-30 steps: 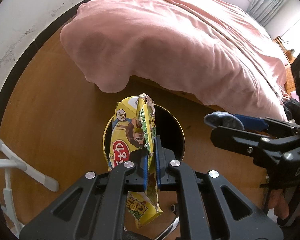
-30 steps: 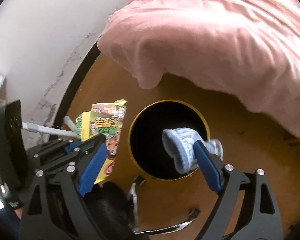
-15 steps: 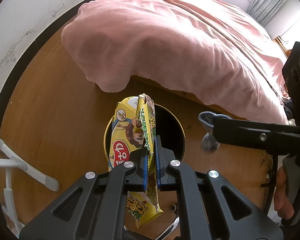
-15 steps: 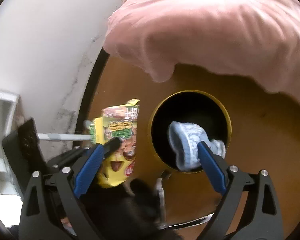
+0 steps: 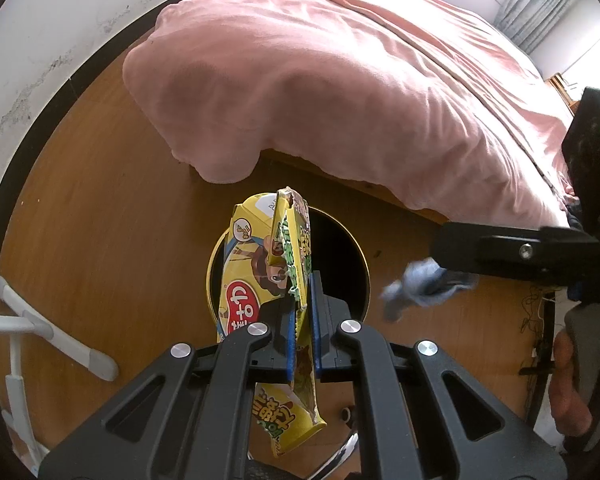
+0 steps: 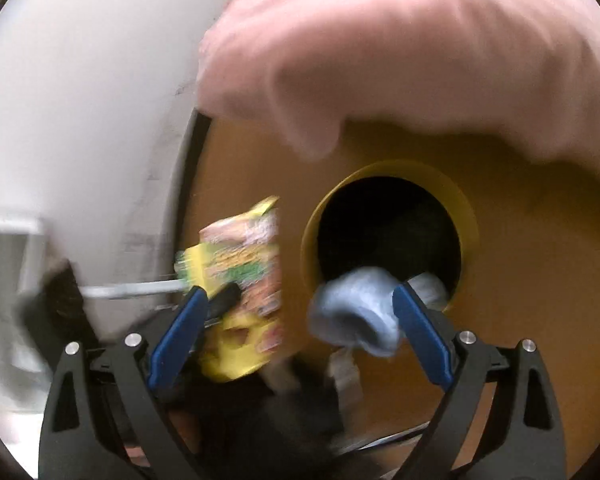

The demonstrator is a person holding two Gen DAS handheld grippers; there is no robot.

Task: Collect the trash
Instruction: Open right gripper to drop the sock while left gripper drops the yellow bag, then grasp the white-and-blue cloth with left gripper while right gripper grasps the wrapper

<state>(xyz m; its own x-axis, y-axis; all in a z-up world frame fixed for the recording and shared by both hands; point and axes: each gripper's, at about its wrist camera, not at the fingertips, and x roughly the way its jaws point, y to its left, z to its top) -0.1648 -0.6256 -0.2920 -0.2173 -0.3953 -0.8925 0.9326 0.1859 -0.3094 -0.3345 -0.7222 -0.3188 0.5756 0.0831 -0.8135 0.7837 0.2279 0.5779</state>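
The flattened yellow snack box [image 5: 260,280] printed with Japanese characters is pinched in the left gripper [image 5: 304,328]; the right gripper [image 6: 296,320], jaws spread wide, tilts downward with a pale blue knitted sock [image 6: 356,308] against one finger.

Pink-covered bed [image 5: 360,92], wooden floor [image 5: 100,240]

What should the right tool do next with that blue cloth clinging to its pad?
Probably a small shake over the bin. The right tool stands wide open, yet the blue cloth hangs against its right pad near the bin's rim instead of dropping in. The left tool is shut on the snack box, so that can wait.
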